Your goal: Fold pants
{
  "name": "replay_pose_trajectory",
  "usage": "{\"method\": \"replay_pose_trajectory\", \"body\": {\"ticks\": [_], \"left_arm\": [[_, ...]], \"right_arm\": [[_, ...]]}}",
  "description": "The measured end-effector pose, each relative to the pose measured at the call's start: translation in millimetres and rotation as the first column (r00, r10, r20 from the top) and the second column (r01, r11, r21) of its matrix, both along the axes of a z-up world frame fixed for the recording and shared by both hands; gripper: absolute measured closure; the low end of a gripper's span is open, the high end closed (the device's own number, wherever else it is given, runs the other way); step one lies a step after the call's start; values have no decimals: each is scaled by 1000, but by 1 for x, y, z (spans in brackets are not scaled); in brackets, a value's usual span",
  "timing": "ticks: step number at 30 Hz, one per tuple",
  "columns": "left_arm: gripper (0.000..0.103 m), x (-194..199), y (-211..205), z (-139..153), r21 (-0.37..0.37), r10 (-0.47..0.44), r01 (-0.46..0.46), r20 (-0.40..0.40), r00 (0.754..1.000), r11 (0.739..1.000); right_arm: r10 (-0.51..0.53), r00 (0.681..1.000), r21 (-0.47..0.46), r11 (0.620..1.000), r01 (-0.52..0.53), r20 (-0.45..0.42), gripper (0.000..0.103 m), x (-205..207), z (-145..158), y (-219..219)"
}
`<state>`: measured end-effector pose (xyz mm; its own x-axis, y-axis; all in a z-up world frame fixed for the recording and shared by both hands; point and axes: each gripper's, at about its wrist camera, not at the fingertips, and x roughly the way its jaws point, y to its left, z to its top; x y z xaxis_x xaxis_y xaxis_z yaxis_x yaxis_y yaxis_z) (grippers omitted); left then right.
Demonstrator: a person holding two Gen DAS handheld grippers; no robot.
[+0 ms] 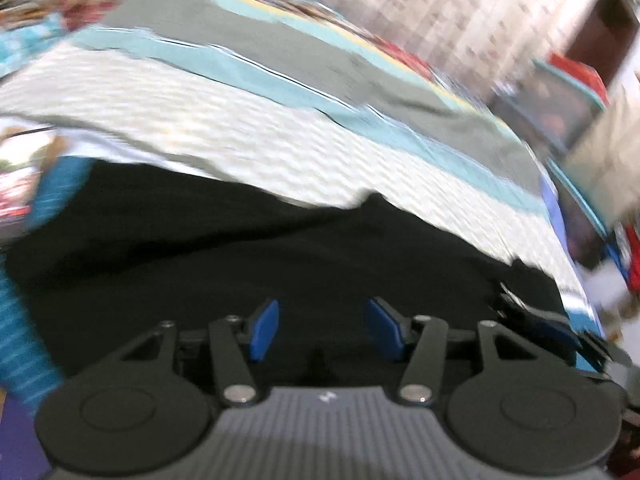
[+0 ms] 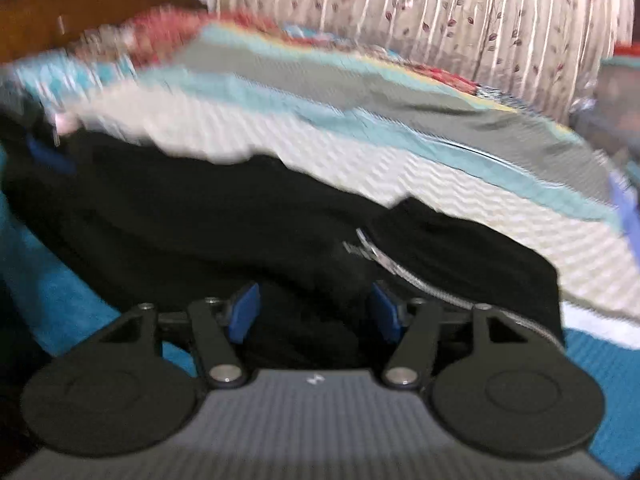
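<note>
Black pants (image 2: 224,232) lie bunched on the bed, along its near edge, on top of a white textured blanket (image 1: 240,136); zipper (image 2: 384,260) exposed toward the right side of the heap. Left gripper (image 1: 324,330) hangs over the dark cloth, jaws apart, nothing between the pads. Right gripper (image 2: 314,312) likewise parted and empty, right beside the zipper. Both views are motion-blurred. Risks: black-on-black folds hide the edges, so a pinch may catch several layers or the blanket underneath; the right pads could snag the zipper; uneven grabs would skew the fold.
</note>
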<state>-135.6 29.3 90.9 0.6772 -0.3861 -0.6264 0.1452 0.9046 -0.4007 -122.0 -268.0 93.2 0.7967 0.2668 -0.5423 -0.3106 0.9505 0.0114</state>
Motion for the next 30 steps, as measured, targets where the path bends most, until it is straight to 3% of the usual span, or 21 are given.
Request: {"method": "replay_pose_trajectory", "body": {"ticks": [3, 7, 10, 14, 17, 20, 23, 27, 30], "left_arm": [[45, -13, 44, 6, -31, 133, -132, 19, 991, 991], [41, -20, 94, 3, -81, 312, -310, 11, 950, 947], [35, -18, 117, -8, -108, 386, -387, -30, 922, 916], [24, -15, 129, -29, -163, 404, -415, -93, 910, 895], [24, -13, 129, -40, -189, 389, -405, -120, 914, 894], [22, -7, 122, -49, -215, 363, -385, -135, 922, 897], [22, 1, 112, -57, -220, 340, -367, -151, 928, 904], [15, 13, 105, -67, -241, 341, -379, -186, 922, 894], [14, 18, 104, -68, -274, 344, -379, -166, 924, 884]], "right_arm": [[-24, 1000, 110, 994, 24, -7, 44, -5, 13, -24], [-121, 988, 242, 960, 141, -94, 57, 11, 8, -48], [-161, 957, 186, 960, 209, -240, 58, 30, -16, -44], [-168, 961, 46, 982, 182, -218, 54, 30, -19, -18], [-204, 959, 40, 976, 215, -196, 55, 26, -6, -14], [-229, 963, 84, 967, 242, -139, 55, 12, 7, -14], [-199, 970, 143, 965, 218, -138, 54, 2, 11, -6], [-108, 973, 283, 945, 164, -204, 55, 1, 10, 12], [-27, 959, 376, 916, 137, -283, 57, 15, 6, 31]]}}
